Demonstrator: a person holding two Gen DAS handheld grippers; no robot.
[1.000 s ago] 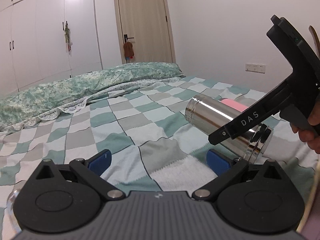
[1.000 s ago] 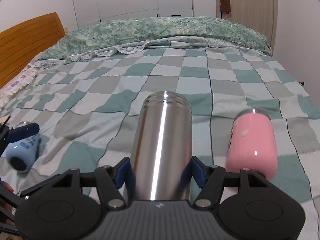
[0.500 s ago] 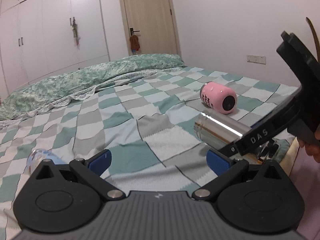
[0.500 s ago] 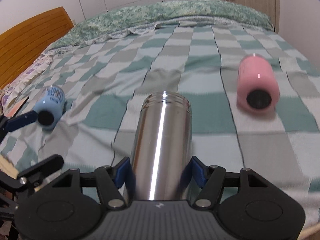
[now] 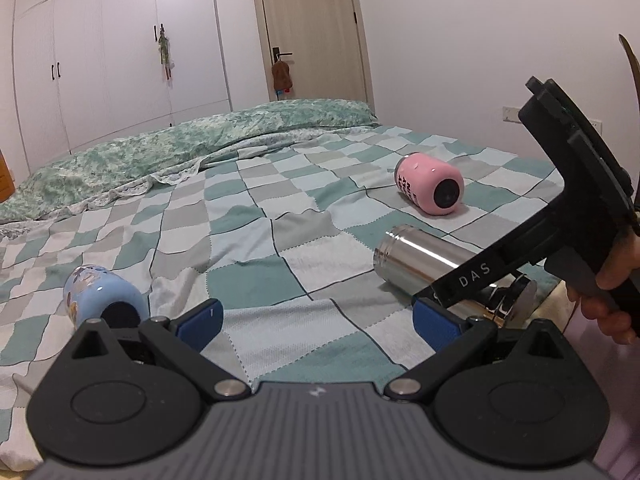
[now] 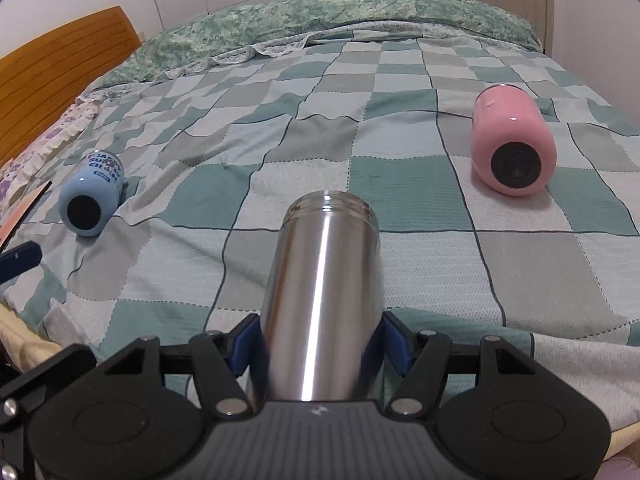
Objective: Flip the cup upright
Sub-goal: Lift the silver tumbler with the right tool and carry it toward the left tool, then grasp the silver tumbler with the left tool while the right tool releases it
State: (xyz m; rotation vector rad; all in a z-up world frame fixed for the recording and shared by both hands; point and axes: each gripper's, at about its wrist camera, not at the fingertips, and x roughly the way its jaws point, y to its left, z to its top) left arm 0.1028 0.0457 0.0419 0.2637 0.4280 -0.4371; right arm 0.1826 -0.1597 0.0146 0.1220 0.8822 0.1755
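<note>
My right gripper [image 6: 320, 344] is shut on a steel cup [image 6: 324, 288] near its base. The cup lies along the fingers, mouth pointing away, low over the checkered bedspread [image 6: 400, 176]. In the left wrist view the steel cup [image 5: 424, 256] shows at the right, held by the black right gripper [image 5: 448, 304]. My left gripper [image 5: 316, 320] is open and empty above the bedspread's near edge. A pink cup [image 6: 512, 140] lies on its side at the right, base toward me. A light blue cup [image 6: 90, 194] lies on its side at the left.
A green floral duvet [image 6: 320, 20] is bunched along the far side of the bed. A wooden headboard [image 6: 52, 68] stands at the left. The pink cup [image 5: 430, 188] and blue cup [image 5: 102, 300] also show in the left wrist view.
The right gripper has lowered and pulled back with the steel cup. Both views have tilted down, so the pink and blue cups sit farther off. The left gripper stays open.
</note>
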